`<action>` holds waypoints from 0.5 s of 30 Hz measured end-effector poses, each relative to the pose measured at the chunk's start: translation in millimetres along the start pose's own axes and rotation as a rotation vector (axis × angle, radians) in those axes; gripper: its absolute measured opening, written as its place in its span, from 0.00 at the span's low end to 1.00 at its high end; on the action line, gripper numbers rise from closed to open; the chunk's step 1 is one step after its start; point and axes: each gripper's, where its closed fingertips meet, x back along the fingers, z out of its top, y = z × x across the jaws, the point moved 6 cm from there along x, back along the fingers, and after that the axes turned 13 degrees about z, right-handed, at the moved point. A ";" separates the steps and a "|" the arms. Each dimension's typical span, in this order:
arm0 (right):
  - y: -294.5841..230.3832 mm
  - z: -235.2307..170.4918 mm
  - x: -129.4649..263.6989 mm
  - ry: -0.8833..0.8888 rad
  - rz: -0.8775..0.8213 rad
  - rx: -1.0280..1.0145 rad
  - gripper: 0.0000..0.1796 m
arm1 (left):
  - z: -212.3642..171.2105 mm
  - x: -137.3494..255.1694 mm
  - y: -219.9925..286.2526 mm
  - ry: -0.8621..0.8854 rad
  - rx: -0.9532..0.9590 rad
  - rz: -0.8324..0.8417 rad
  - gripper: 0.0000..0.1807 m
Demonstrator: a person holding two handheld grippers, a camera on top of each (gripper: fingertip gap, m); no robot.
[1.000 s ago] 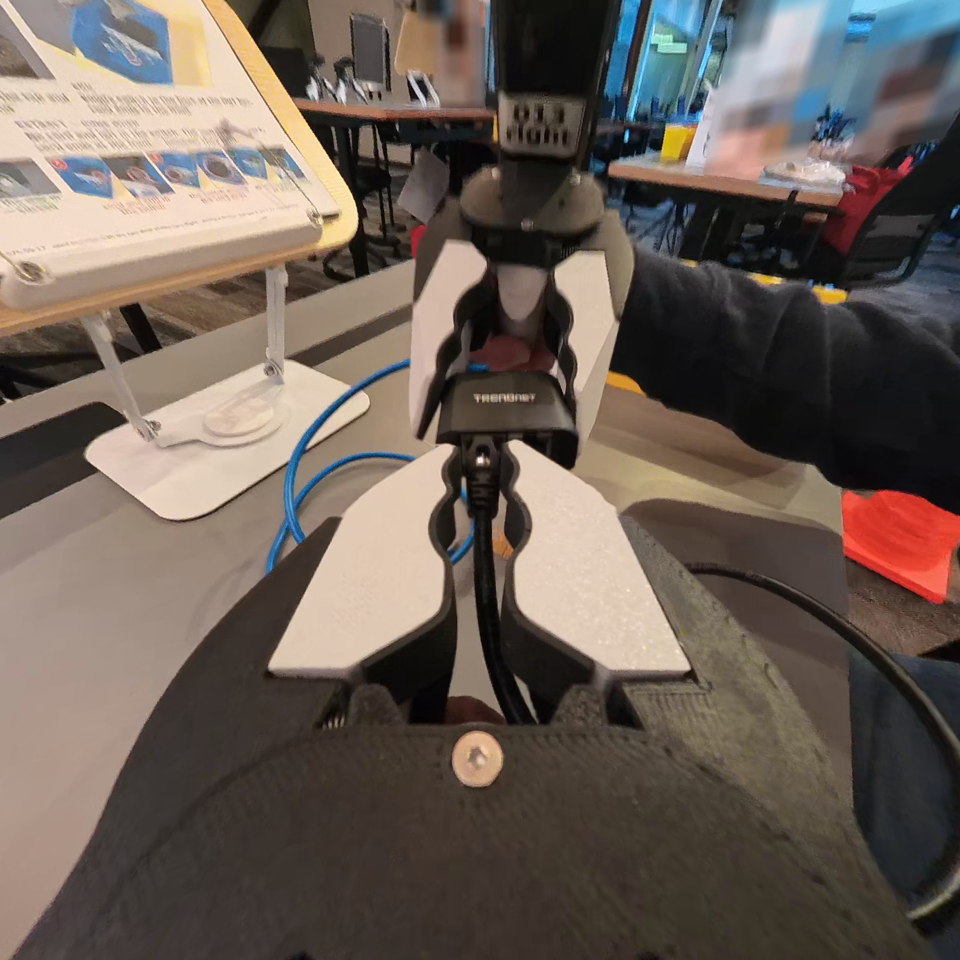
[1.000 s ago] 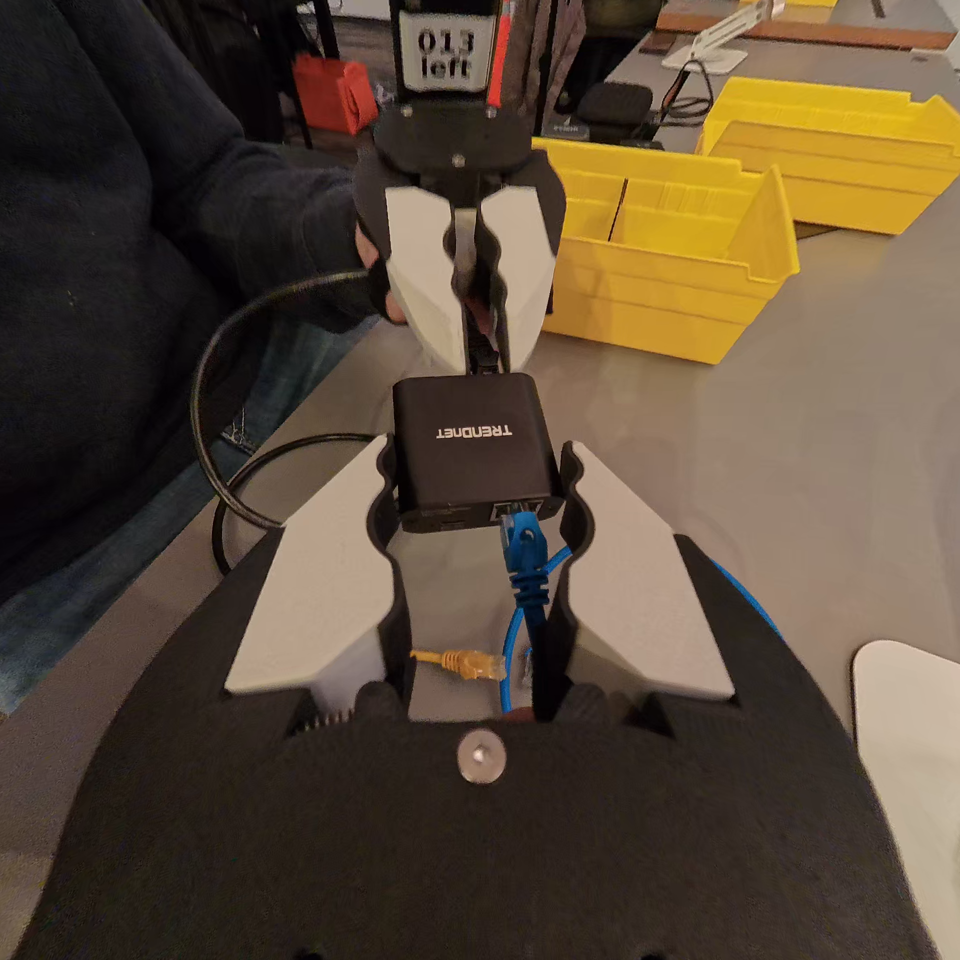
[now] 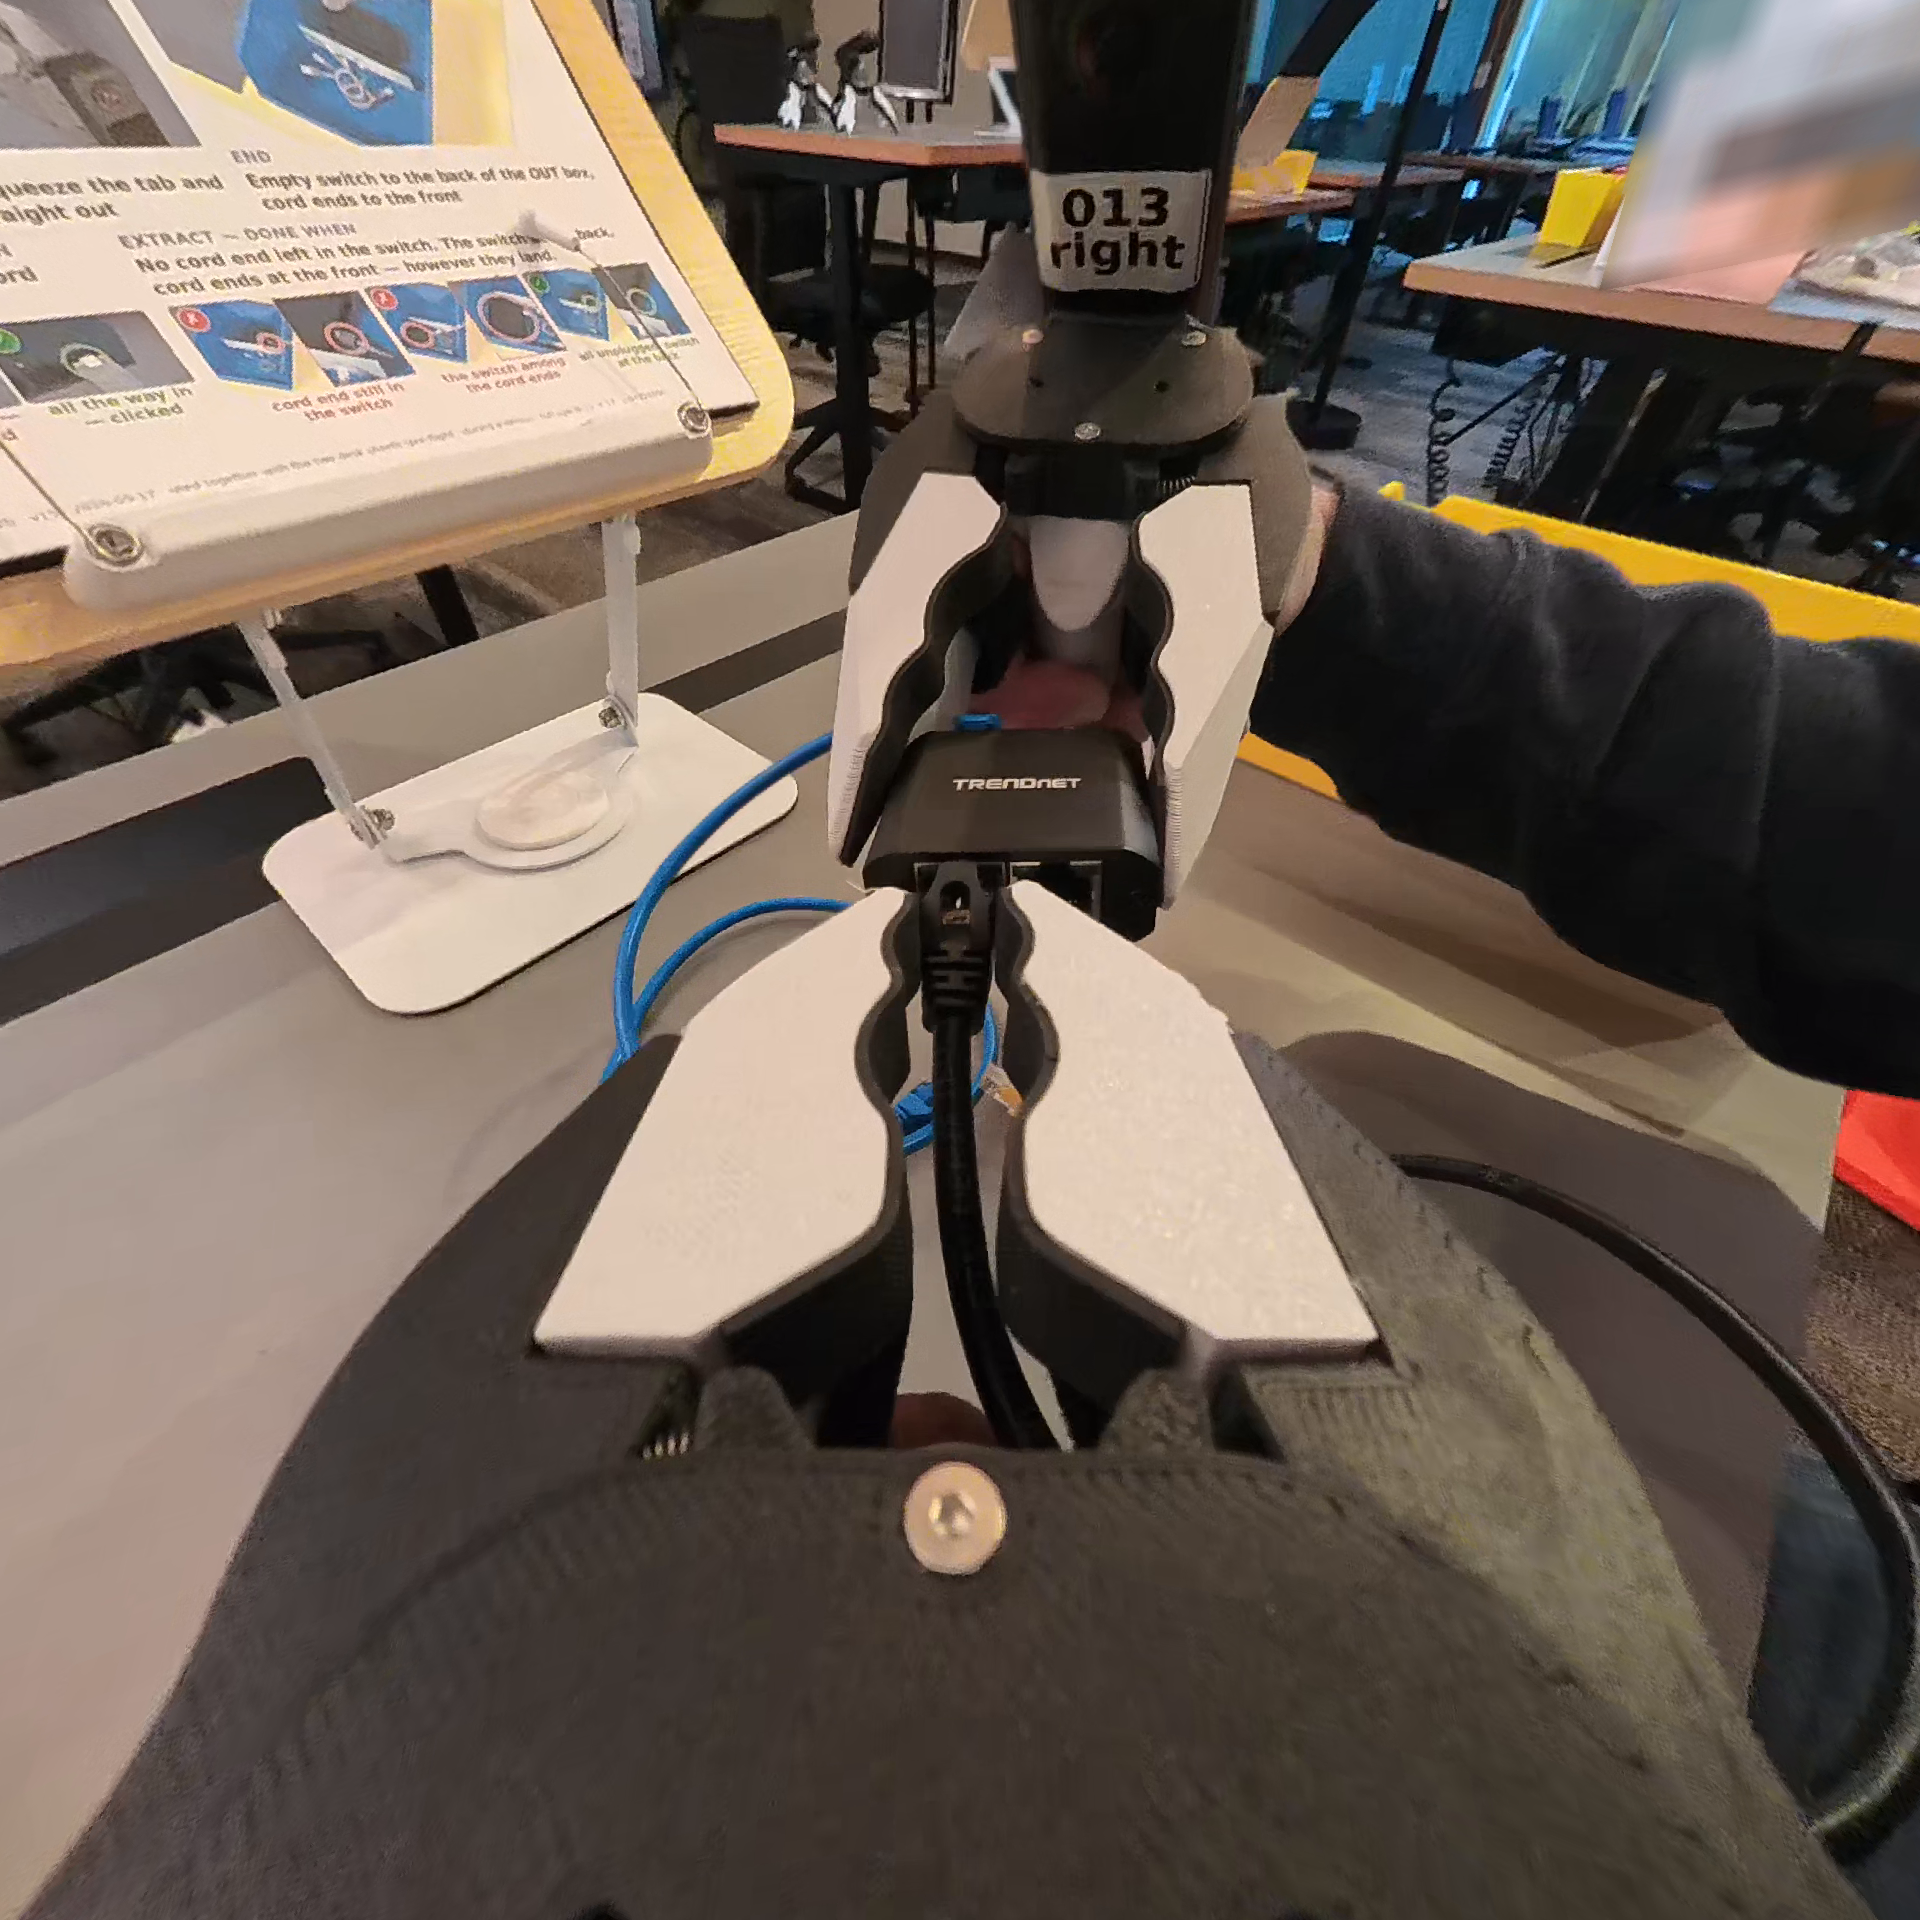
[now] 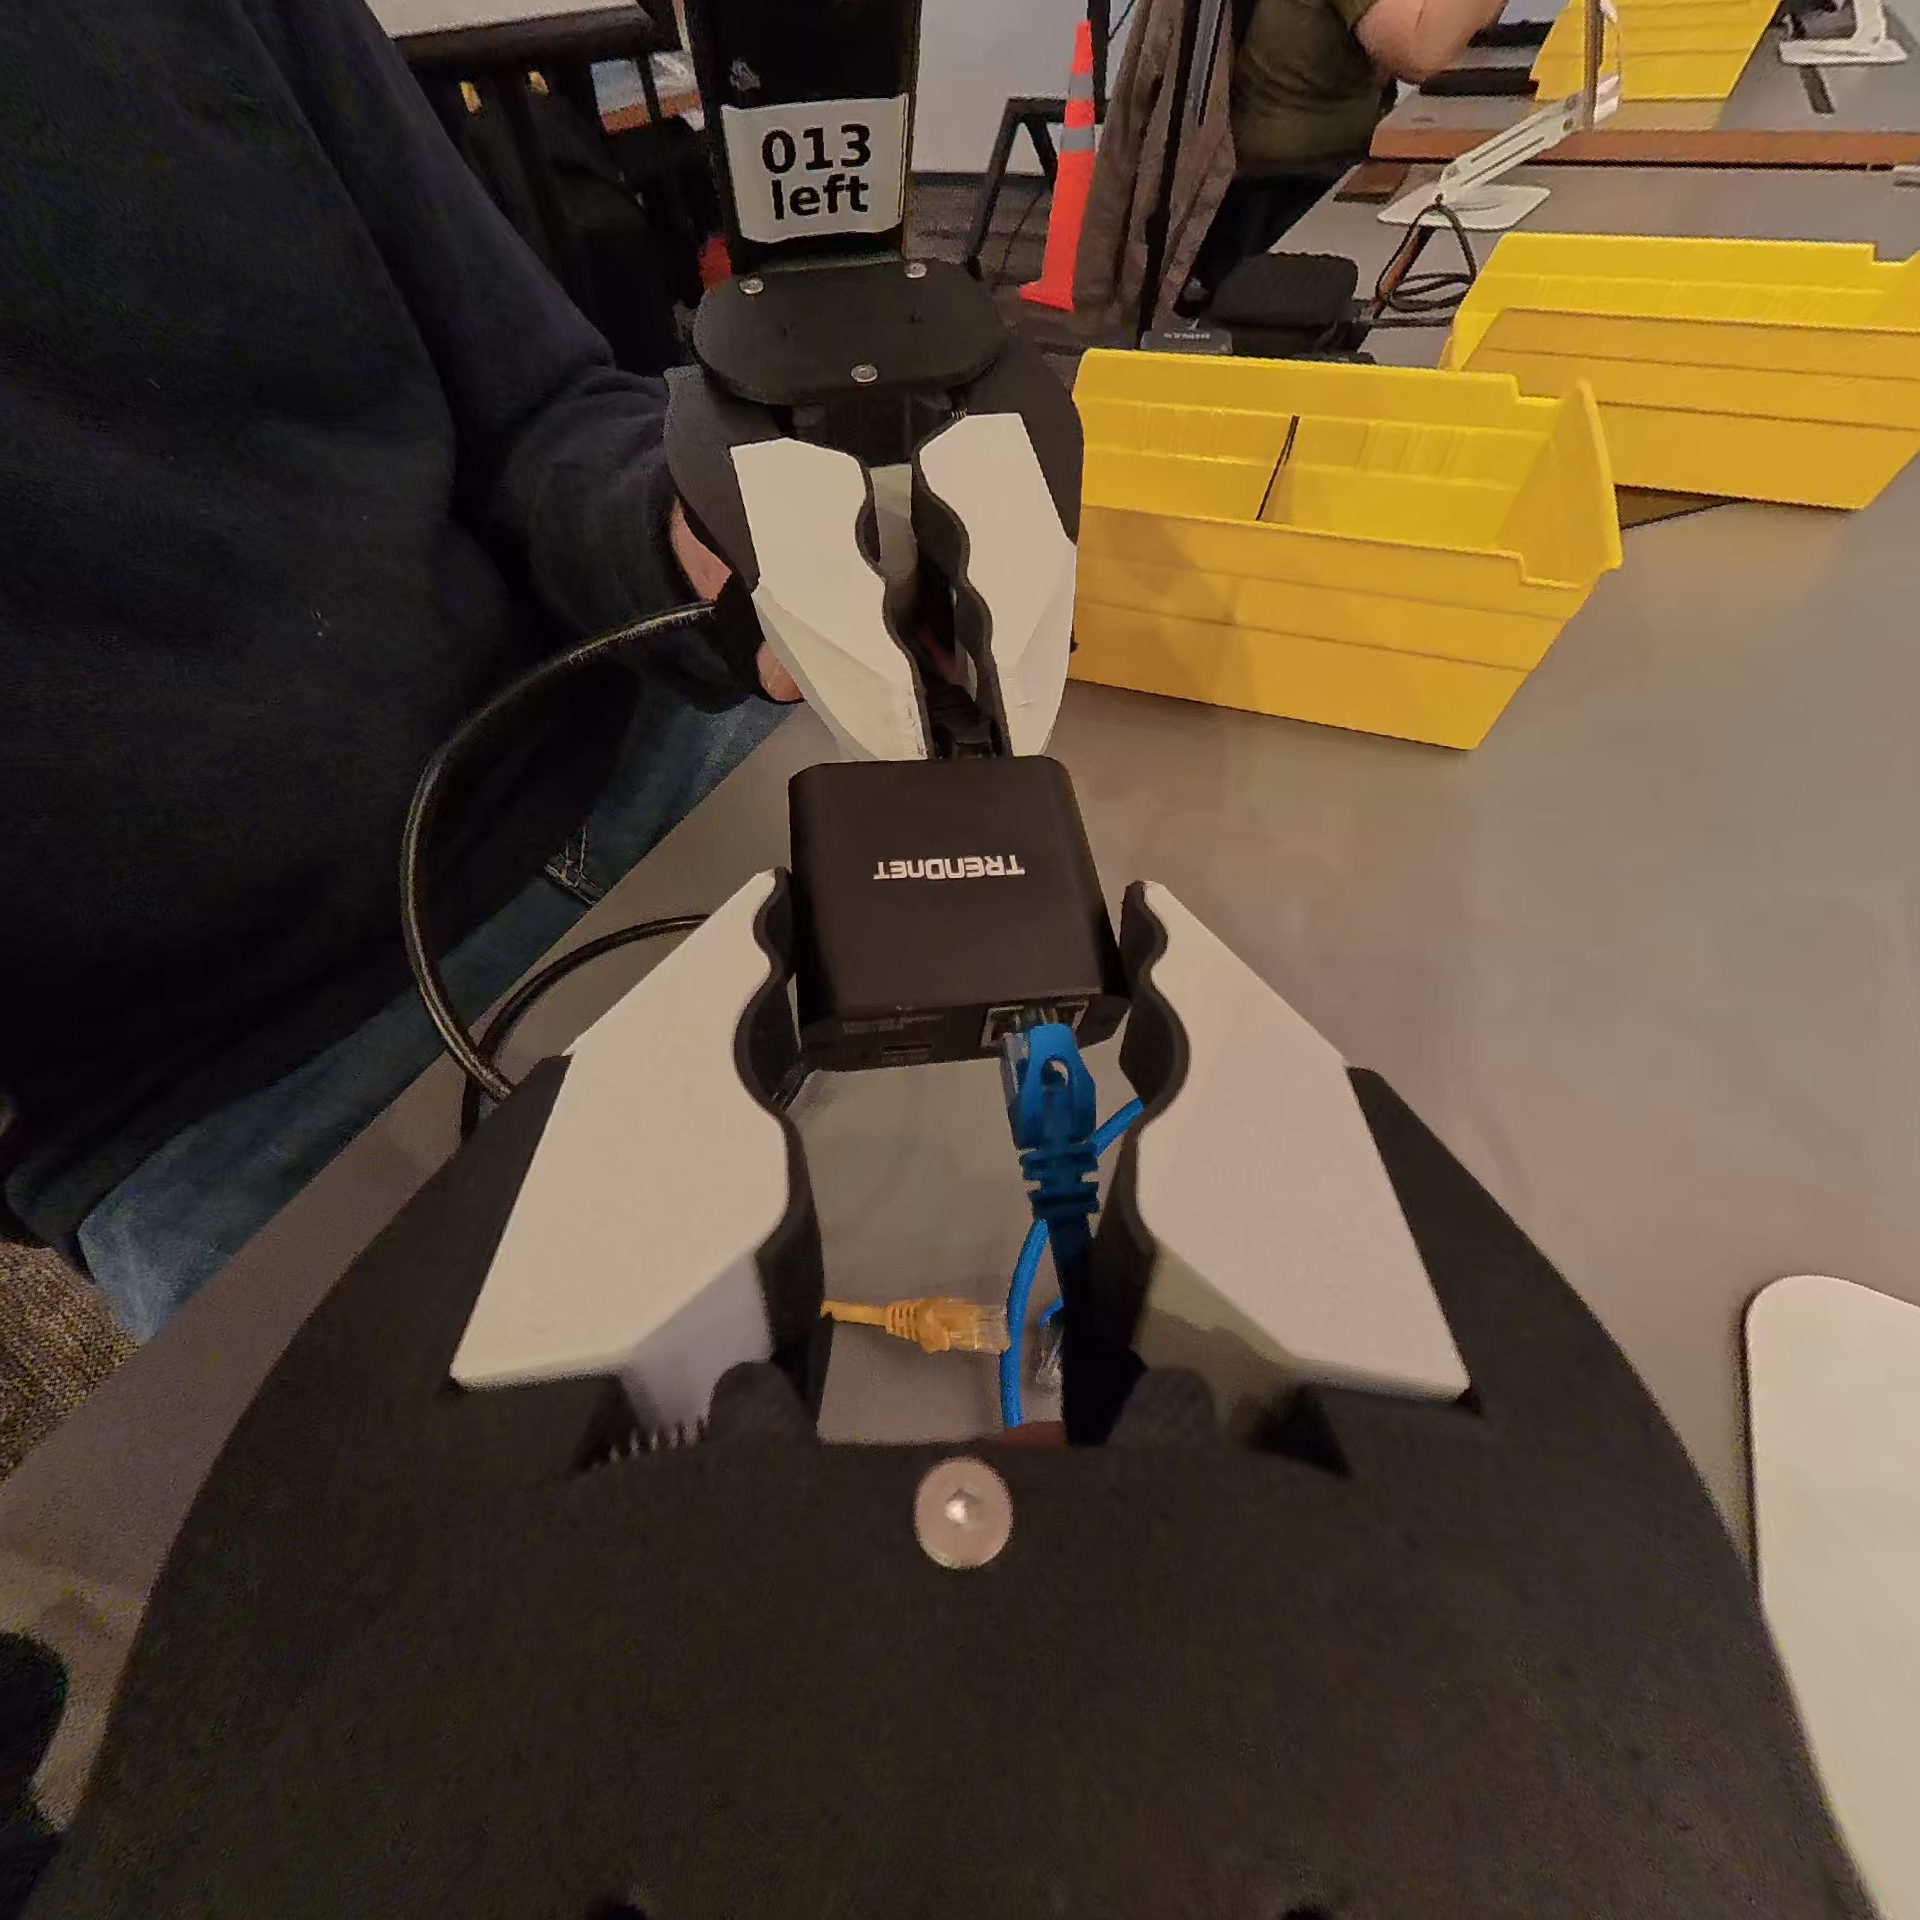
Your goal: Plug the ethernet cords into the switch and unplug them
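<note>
The switch was held above the grey table, clamped between the fingers of the right gripper. The left gripper was pinched on the black cord's plug, seated in the switch's near-left port. To do this step well, the plug should probably travel straight along the port while the right gripper keeps the switch steady.

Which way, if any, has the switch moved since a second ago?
No. The switch sits as before in the right claw, same spot relative to the orange plug and the yellow bin.
</note>
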 end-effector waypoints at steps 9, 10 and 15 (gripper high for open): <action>1.9 -6.7 3.6 -0.022 0.000 -0.020 0.34 | 2.1 -3.3 -0.6 -0.002 -0.001 0.044 0.08; 2.0 -7.8 3.6 -0.032 -0.004 -0.024 0.34 | 3.5 -1.6 -2.4 0.007 0.001 0.045 0.08; 2.5 -10.4 11.4 -0.036 -0.066 -0.026 0.34 | 11.3 10.5 -21.7 0.045 0.011 0.084 0.10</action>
